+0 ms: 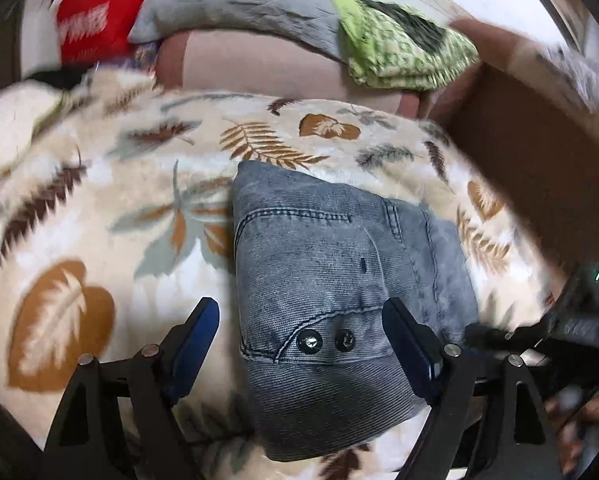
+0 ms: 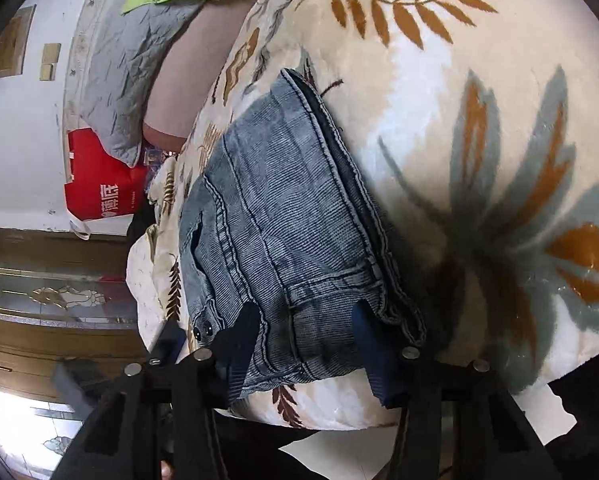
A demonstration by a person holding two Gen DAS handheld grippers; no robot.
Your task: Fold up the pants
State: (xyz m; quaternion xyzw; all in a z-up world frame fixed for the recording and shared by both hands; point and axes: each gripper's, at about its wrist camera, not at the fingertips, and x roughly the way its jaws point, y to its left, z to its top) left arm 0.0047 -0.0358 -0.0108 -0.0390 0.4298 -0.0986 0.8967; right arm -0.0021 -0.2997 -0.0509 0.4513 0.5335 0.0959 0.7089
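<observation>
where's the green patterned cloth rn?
In the left wrist view the green patterned cloth sits top right, at the far side beyond the leaf-print blanket, lying against the grey pillow. The right wrist view shows it at top left.

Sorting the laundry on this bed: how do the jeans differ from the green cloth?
The jeans are faded blue-grey denim; the green cloth is bright lime with a printed pattern. The jeans lie on the leaf-print blanket near the grippers; the green cloth sits farther back beside a grey pillow. Both are folded.

Bright, even light; fisheye-warped edges, left view's borders motion-blurred.
</observation>
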